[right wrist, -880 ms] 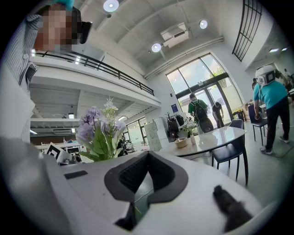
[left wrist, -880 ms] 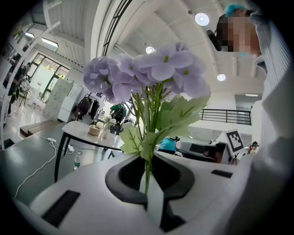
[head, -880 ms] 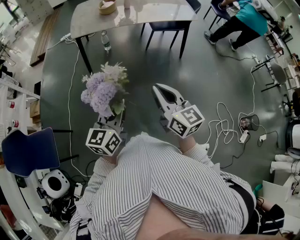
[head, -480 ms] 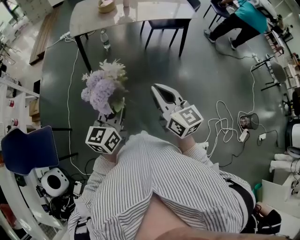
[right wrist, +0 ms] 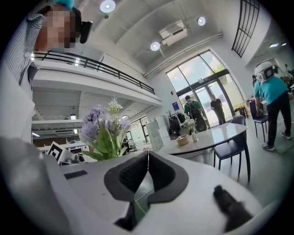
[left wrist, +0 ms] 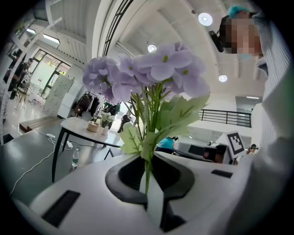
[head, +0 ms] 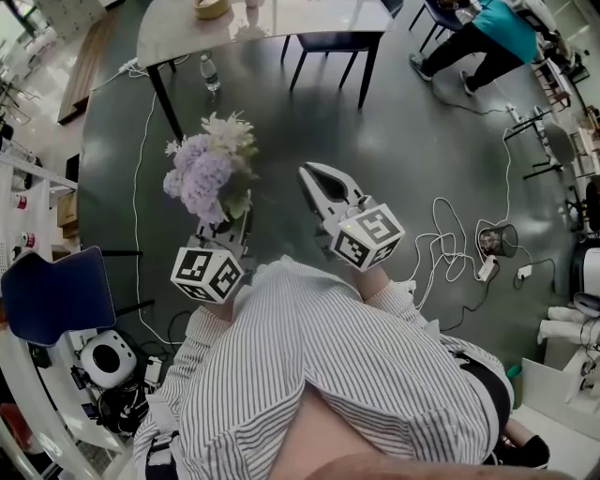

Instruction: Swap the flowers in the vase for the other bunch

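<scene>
We grip the purple flower bunch [head: 208, 173] in the left hand-held gripper [head: 231, 228], right hand-held gripper [head: 310, 174] closed empty, table [head: 309, 17] well ahead, so the swap looks undone

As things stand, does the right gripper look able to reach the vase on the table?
Probably not yet: the vase stands on the table, far across the floor from the right gripper. Only open floor lies between; the person must walk closer.

**Lilac bunch, held; vase on bench**

Bunch [head: 208, 173]: lilac hydrangea-type heads, cream sprigs, green leaves. Upright, stems nipped between the fingers of the left gripper [head: 230, 234], over the floor. Vase [right wrist: 195, 136]: small, pale flowers, upright on the distant bench [right wrist: 220, 134].
</scene>
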